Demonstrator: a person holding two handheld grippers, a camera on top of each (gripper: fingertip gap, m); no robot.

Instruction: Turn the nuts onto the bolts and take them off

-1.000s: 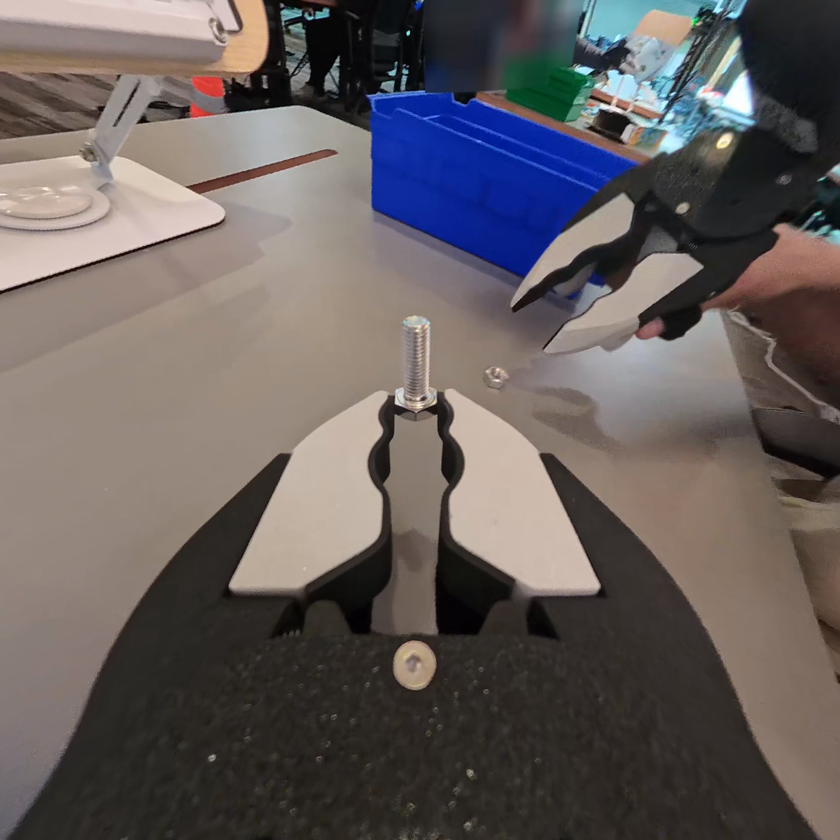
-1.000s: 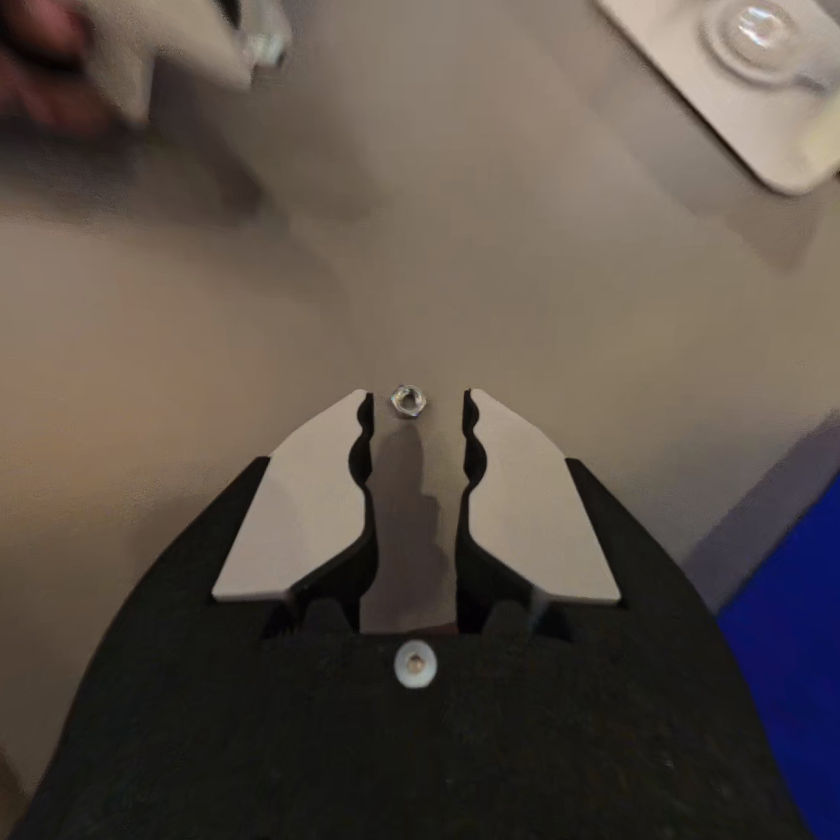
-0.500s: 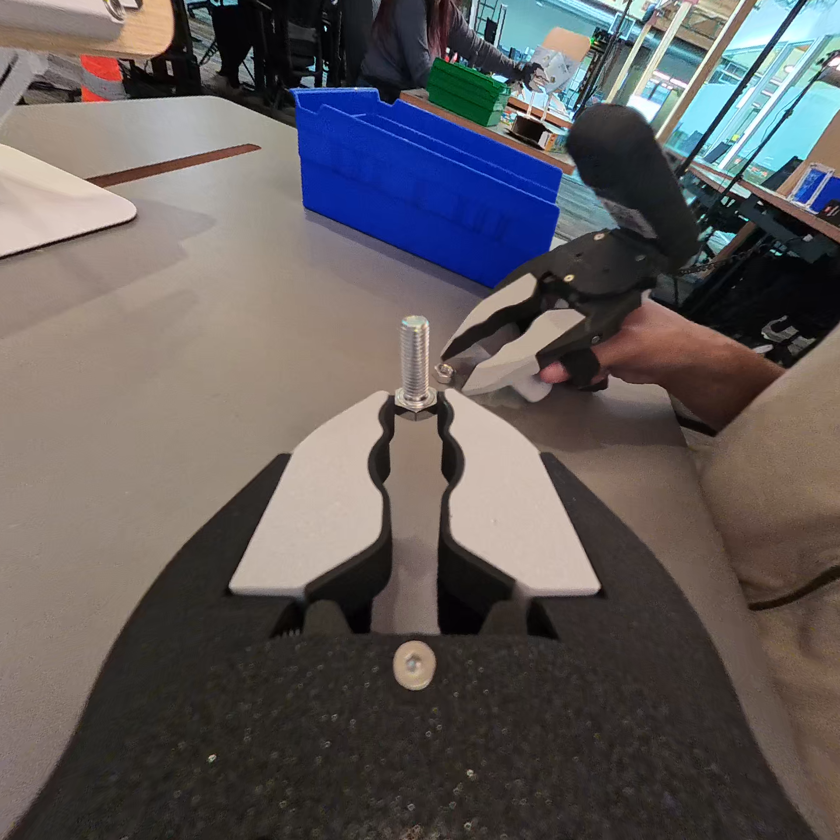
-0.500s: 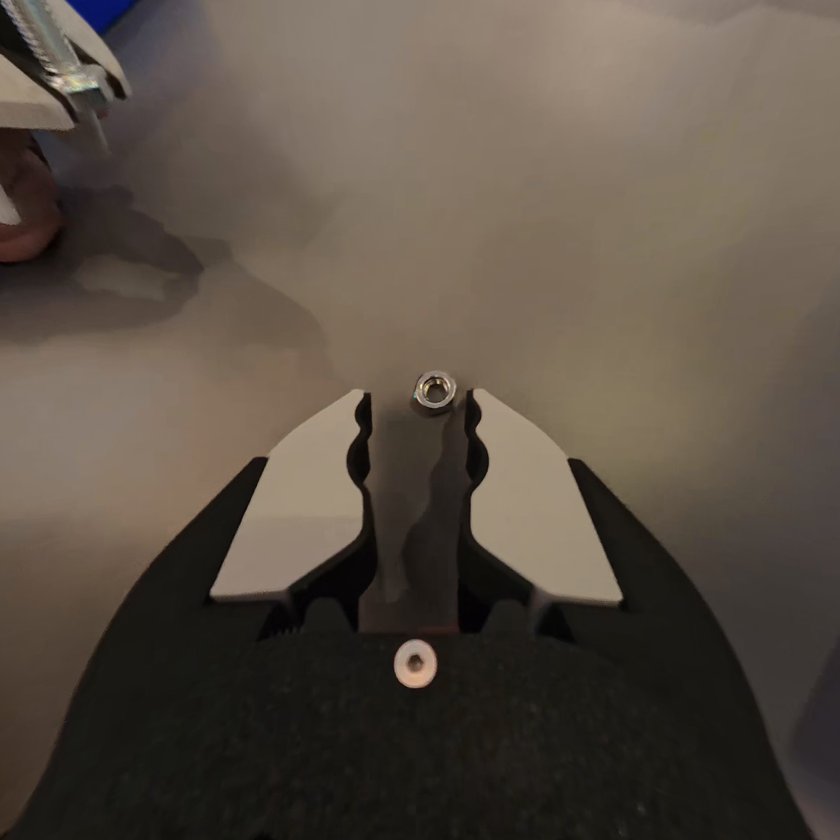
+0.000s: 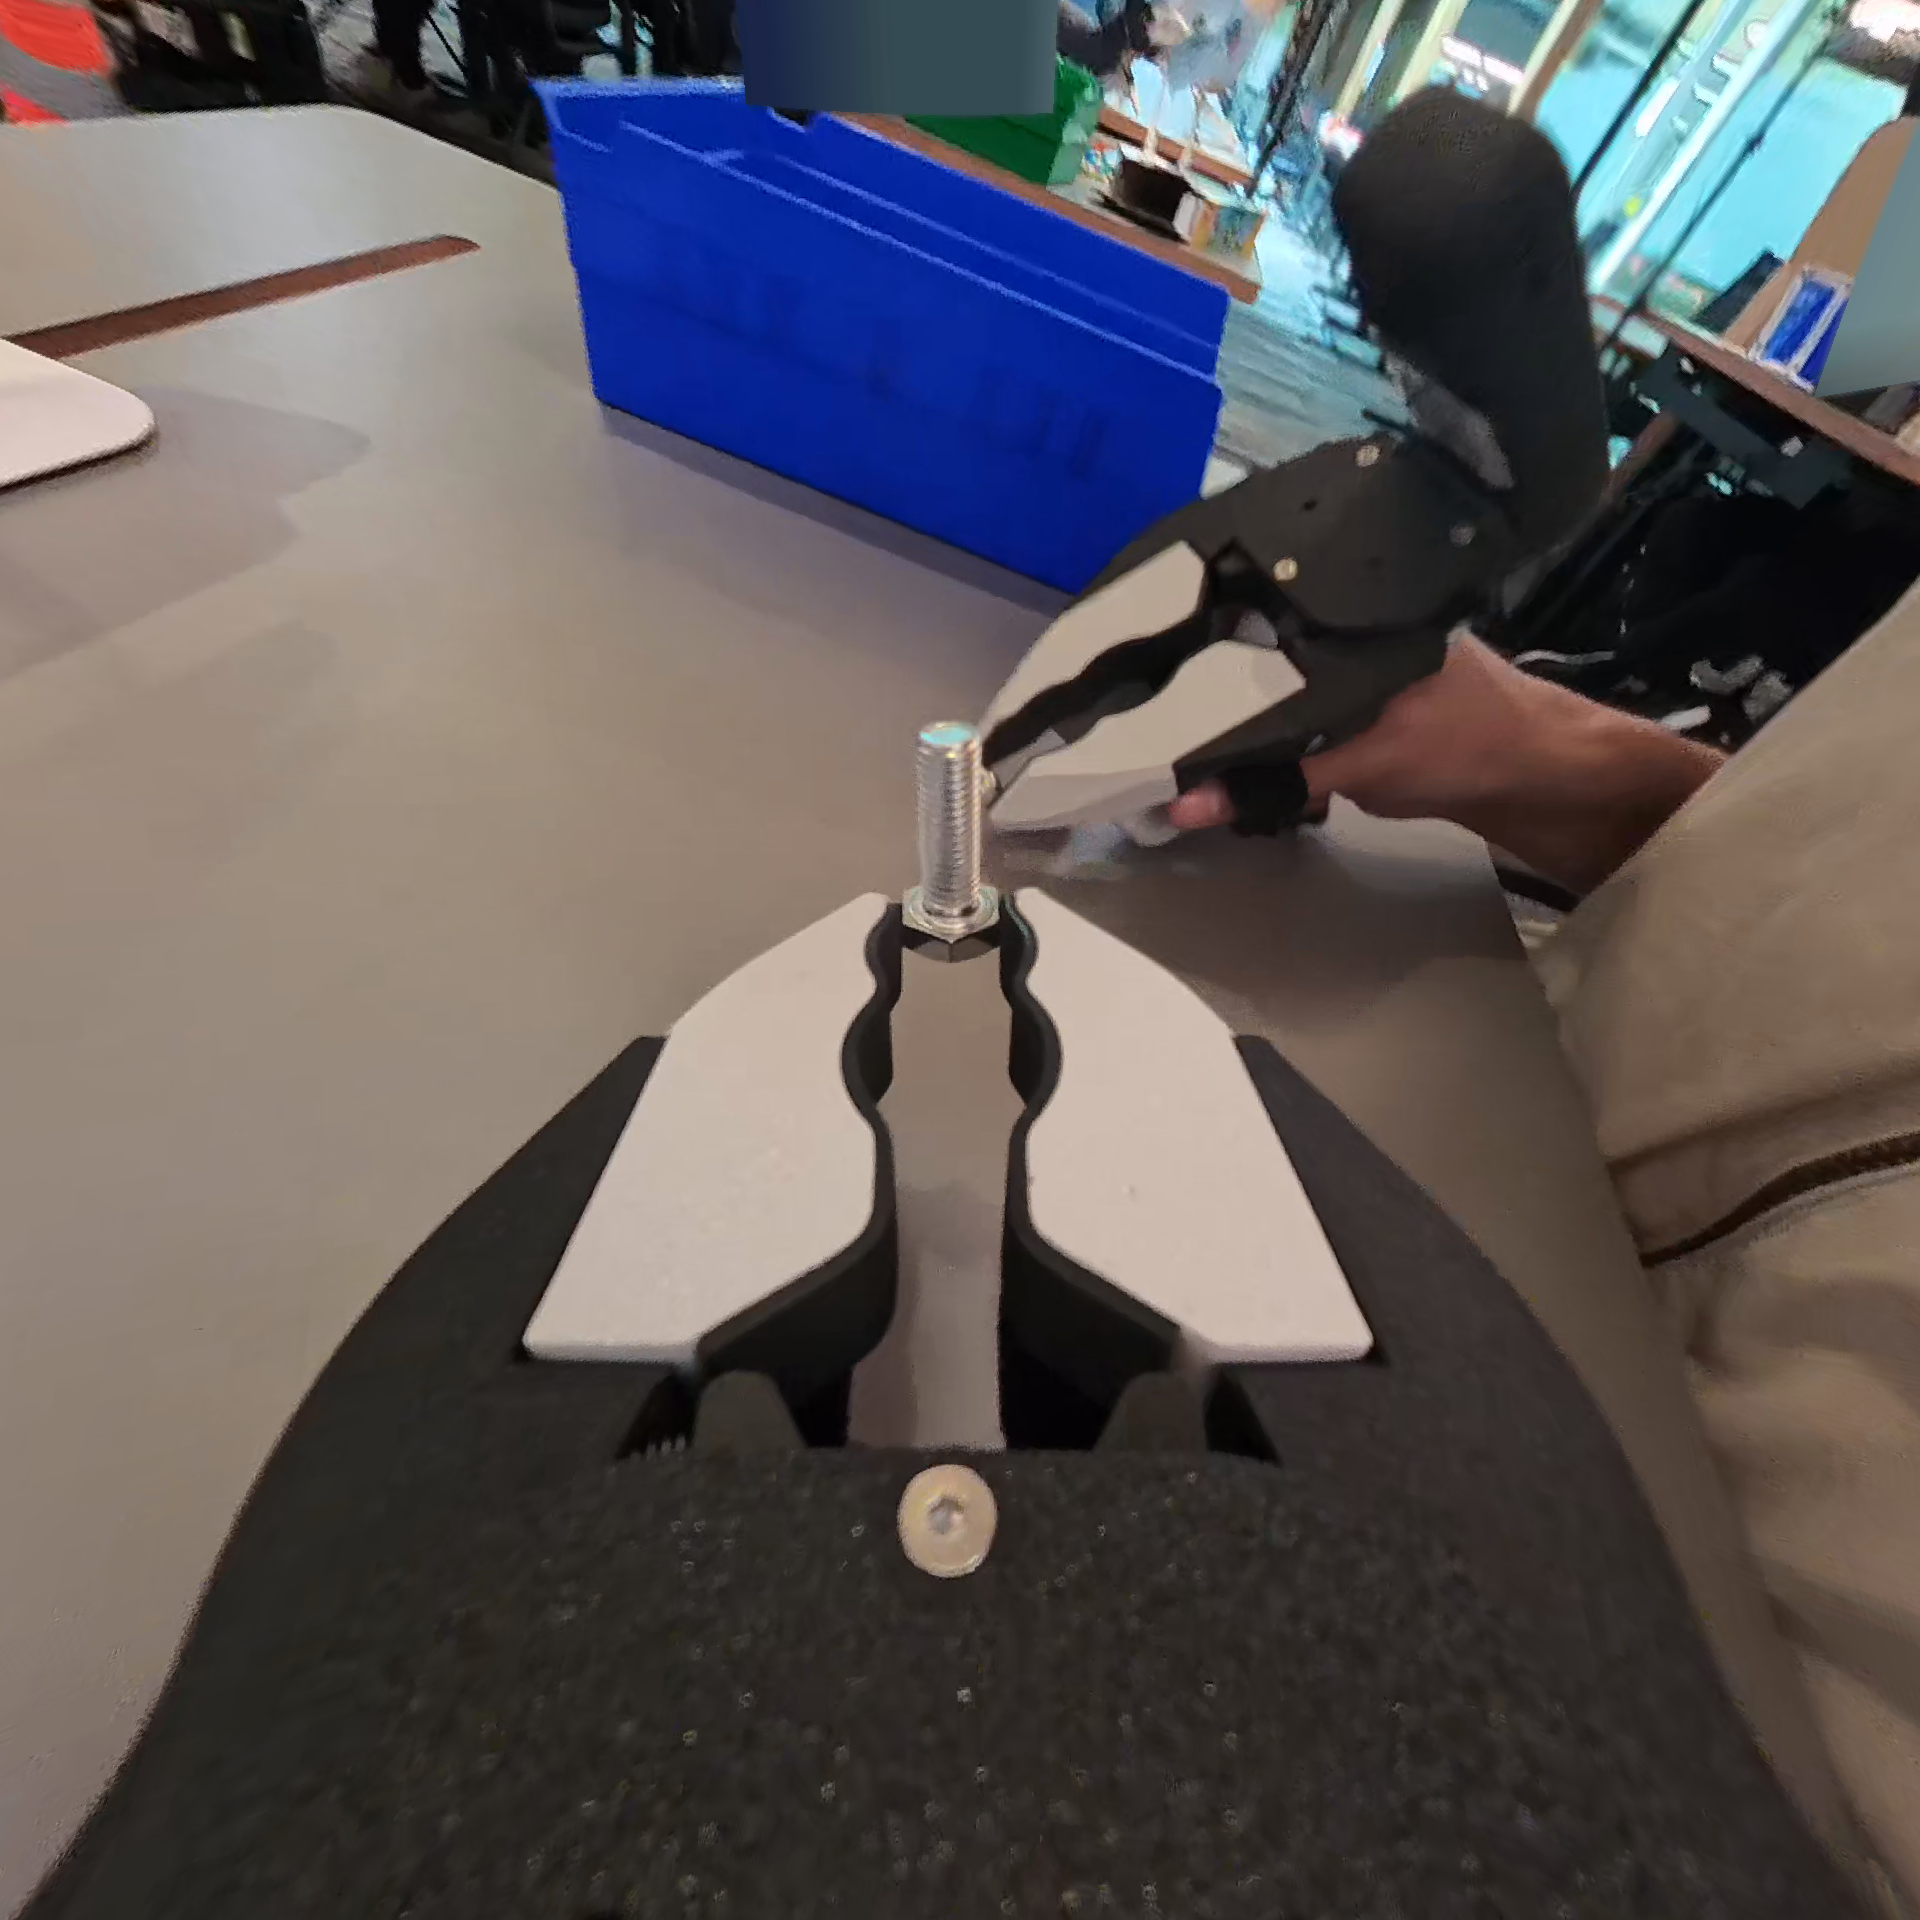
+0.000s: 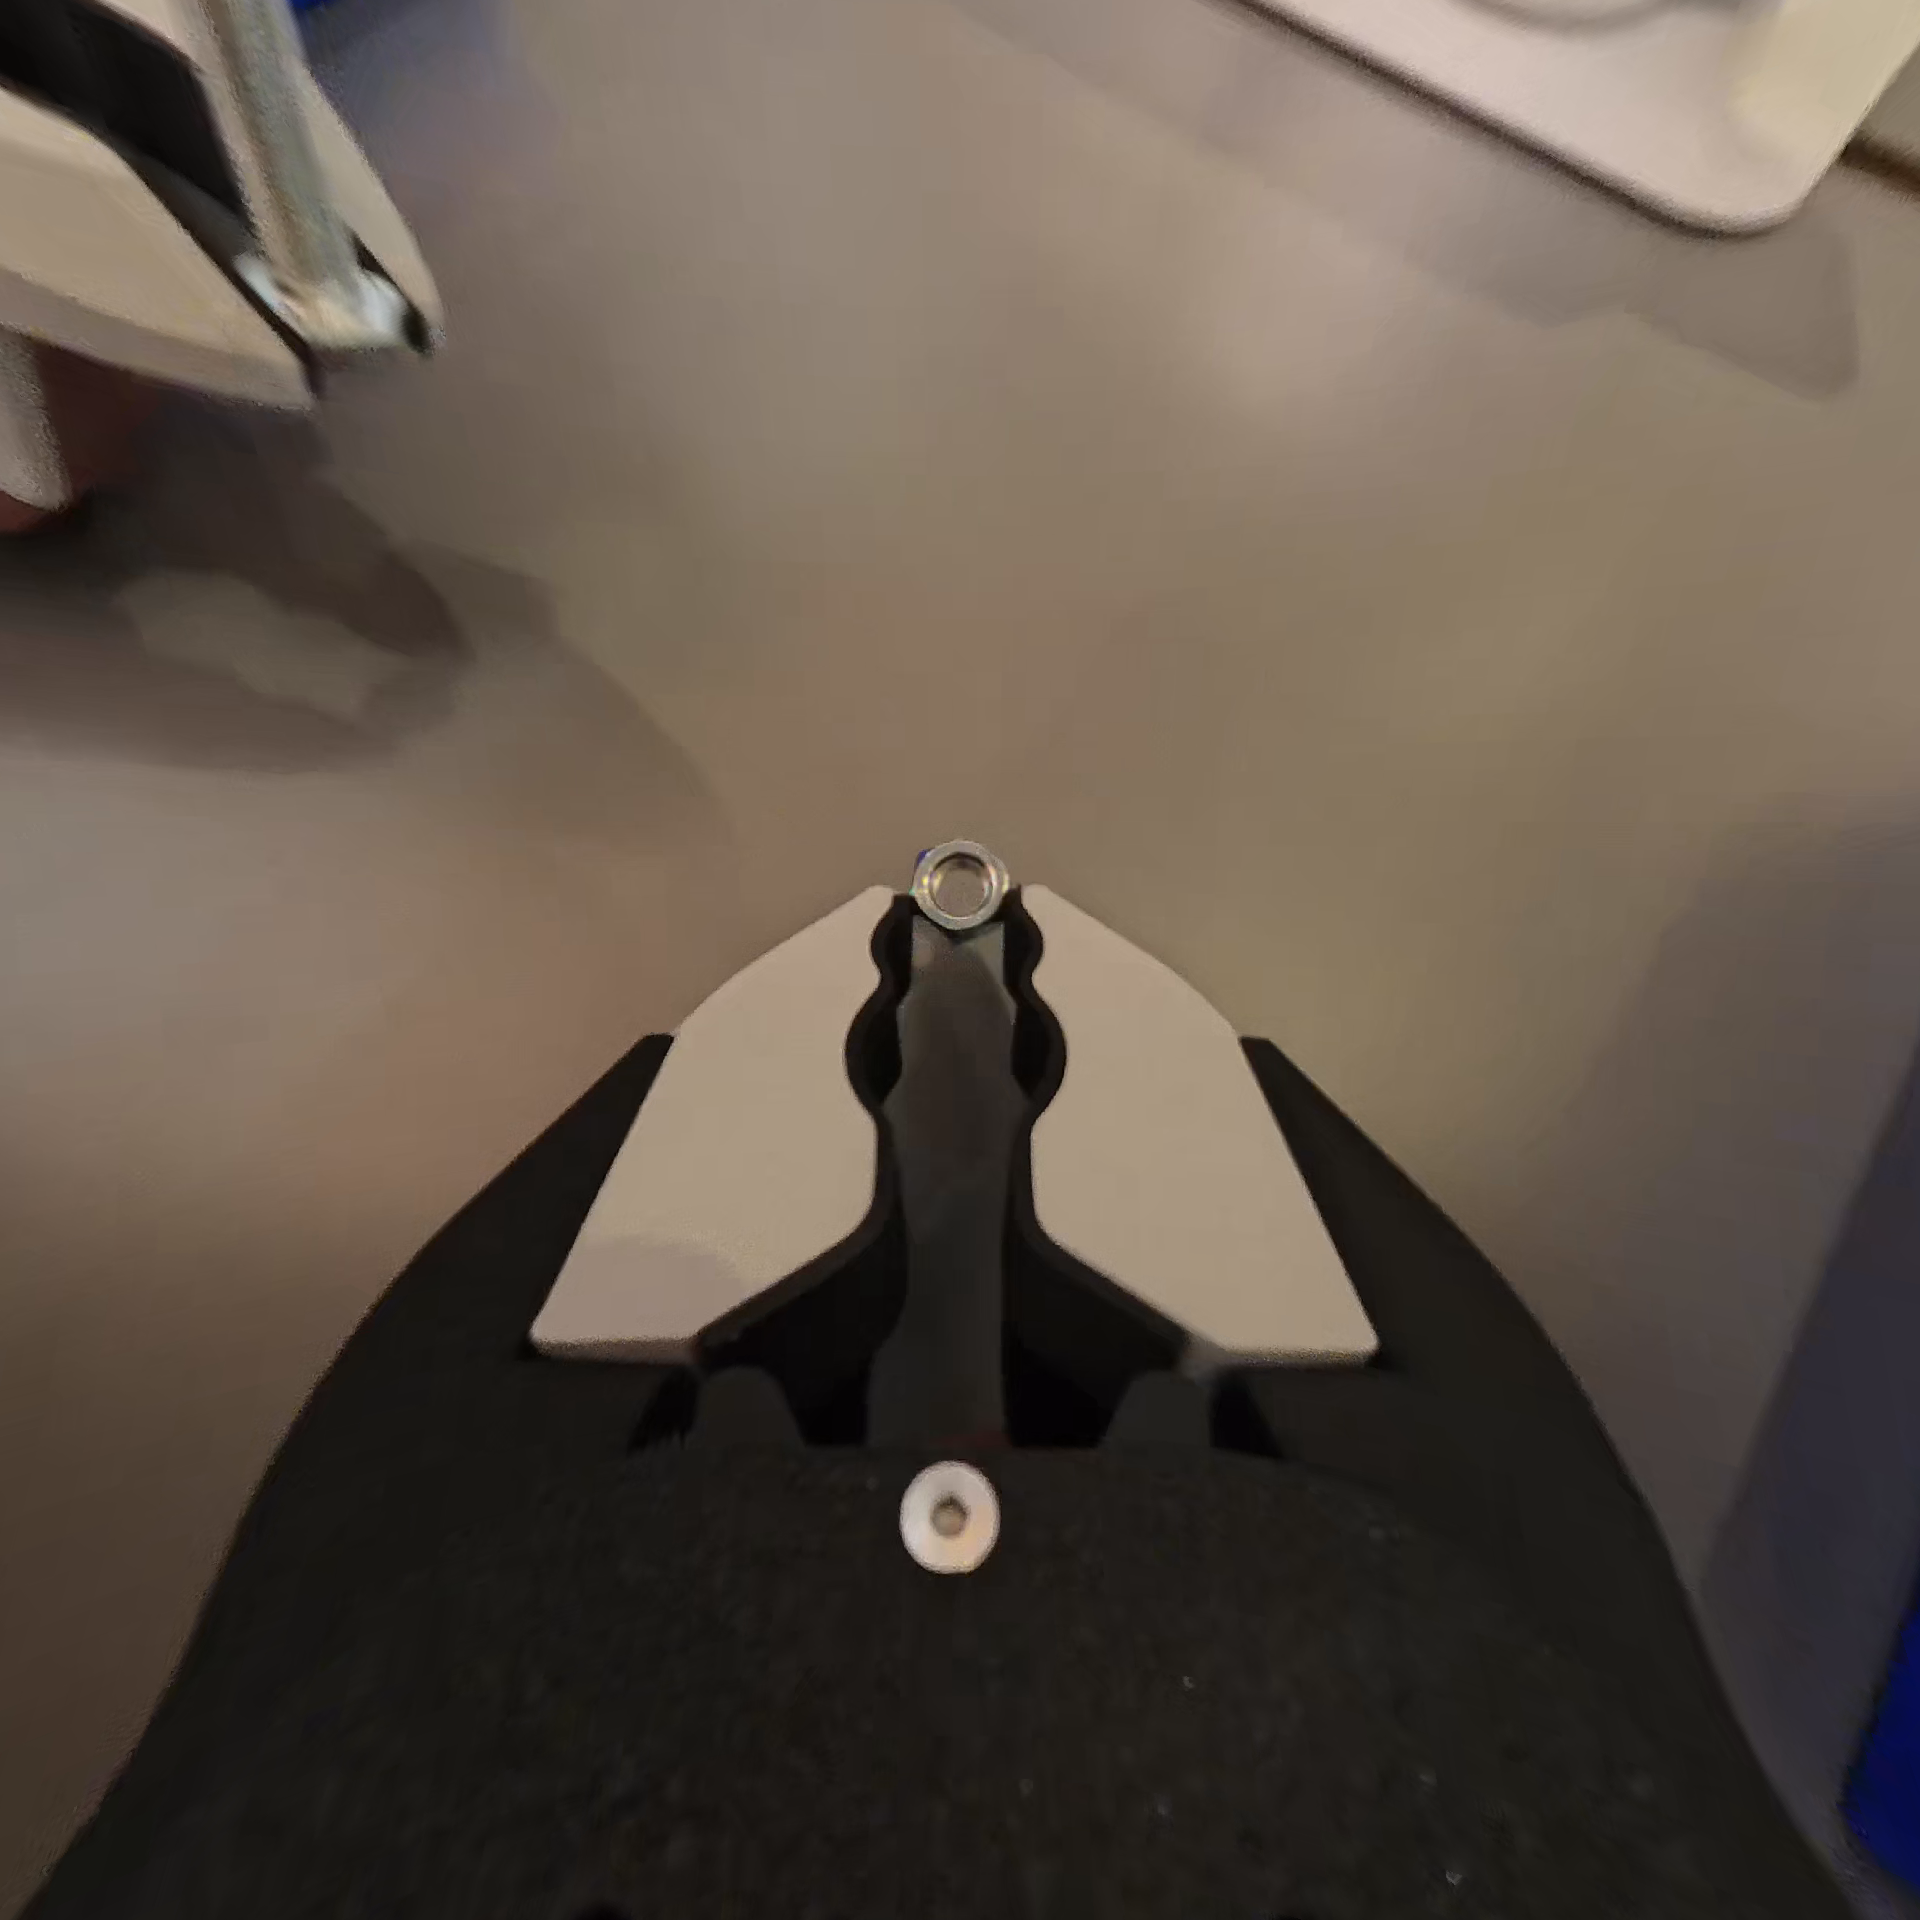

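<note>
Bolt (image 5: pixel 948 821) stands upright in my left claw (image 5: pixel 951 920), whose tips are closed on its six-sided head, above the grey table (image 5: pixel 436 727). Behind the bolt is a blue bin (image 5: pixel 894 384), and just to its right my right claw (image 5: pixel 1000 764) comes close. From the right wrist view, my right claw (image 6: pixel 958 906) pinches the small nut (image 6: pixel 959 885) between its tips, over the table (image 6: pixel 1247 644); the bolt (image 6: pixel 296 208) is far up on the left.

The bolt (image 5: pixel 948 821) stood upright between the left gripper (image 5: pixel 951 920) tips, above the table (image 5: pixel 416 727). To its right, the right gripper (image 5: pixel 997 774) pinched the nut (image 6: pixel 960 885). A bin (image 5: pixel 883 374) sat far behind; a pad (image 5: pixel 62 416) lay far left.
</note>
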